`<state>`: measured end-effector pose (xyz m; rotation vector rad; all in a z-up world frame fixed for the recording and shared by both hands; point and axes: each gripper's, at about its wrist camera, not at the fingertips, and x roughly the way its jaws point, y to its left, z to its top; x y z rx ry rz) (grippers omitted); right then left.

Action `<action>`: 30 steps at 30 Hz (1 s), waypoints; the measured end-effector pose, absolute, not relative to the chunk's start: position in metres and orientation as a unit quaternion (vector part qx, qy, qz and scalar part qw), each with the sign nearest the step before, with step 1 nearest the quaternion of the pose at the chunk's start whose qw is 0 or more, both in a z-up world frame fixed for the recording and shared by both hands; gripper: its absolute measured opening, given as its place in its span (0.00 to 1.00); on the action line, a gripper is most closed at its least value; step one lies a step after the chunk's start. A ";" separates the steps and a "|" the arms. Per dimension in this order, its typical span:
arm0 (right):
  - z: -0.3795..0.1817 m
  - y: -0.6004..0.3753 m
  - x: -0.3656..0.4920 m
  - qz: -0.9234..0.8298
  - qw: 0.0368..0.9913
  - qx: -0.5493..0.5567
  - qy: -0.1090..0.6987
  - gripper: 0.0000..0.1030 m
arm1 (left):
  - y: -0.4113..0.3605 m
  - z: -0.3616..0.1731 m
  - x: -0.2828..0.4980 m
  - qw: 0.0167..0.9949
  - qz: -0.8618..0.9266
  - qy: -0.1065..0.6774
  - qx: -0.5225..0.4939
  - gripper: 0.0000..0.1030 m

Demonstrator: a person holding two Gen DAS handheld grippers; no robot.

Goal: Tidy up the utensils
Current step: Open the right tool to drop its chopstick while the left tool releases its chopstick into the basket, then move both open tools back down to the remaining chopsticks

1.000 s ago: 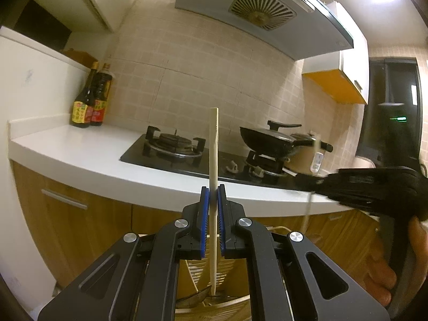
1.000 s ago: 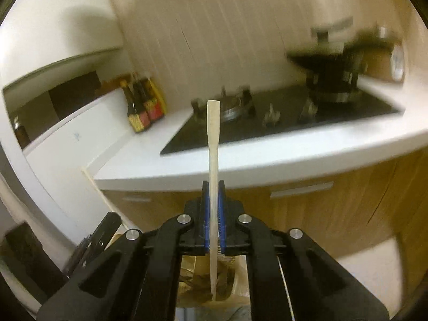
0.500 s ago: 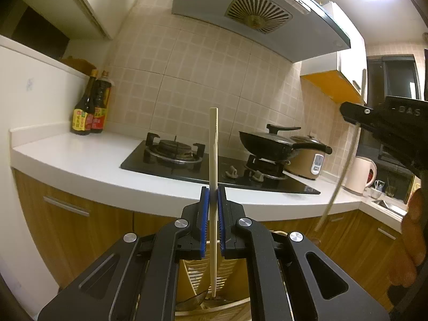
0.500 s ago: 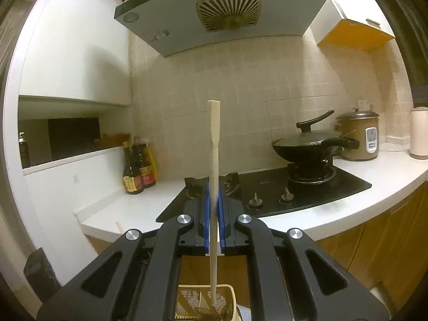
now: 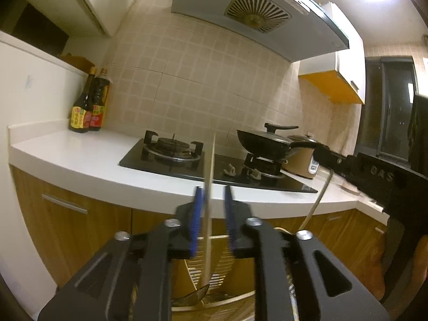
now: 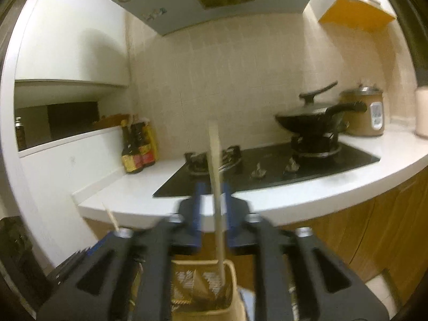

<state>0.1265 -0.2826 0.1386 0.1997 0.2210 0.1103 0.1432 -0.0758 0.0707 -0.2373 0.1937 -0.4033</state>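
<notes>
Two grippers, each with a wooden stick standing between parted jaws. Your left gripper point(image 5: 212, 208) has just been opening: its blue pads point(image 5: 196, 215) no longer press the left chopstick point(image 5: 210, 187), which stands nearly upright in the gap, leaning toward the left-hand pad, its lower end down among the slats of the holder point(image 5: 222, 264) directly beneath. Your right gripper point(image 6: 212, 208) has likewise just been opening; the right chopstick point(image 6: 215, 176), flattened at its top, stands loose between the jaws and close to the right-hand pad, its foot inside the beige basket point(image 6: 231, 289) below. In both cases the long axis runs vertically, across the line the fingers point along, so each stick lies straight ahead of and between its own jaws, not to a side. Judged from this, the coming move is a straight withdrawal backward along the fingers; any sideways drift would likely knock the freed stick. Neither hand is nearer the other's stick. The stove point(image 5: 214, 165) and wok point(image 5: 263, 144) lie well beyond.
</notes>
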 end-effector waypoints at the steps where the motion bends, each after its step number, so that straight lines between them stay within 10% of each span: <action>1: 0.138 -0.285 0.122 0.058 0.986 0.106 0.111 0.57 | -0.074 0.072 0.142 0.968 -0.200 0.095 -0.119 0.27; 20: 0.128 -0.285 -0.021 0.034 0.972 0.112 0.203 0.63 | -0.016 0.112 0.028 0.965 -0.215 0.107 -0.109 0.42; 30: 0.048 -0.278 -0.051 0.012 0.943 0.118 0.311 0.63 | 0.015 0.051 -0.001 0.947 -0.178 0.259 -0.067 0.47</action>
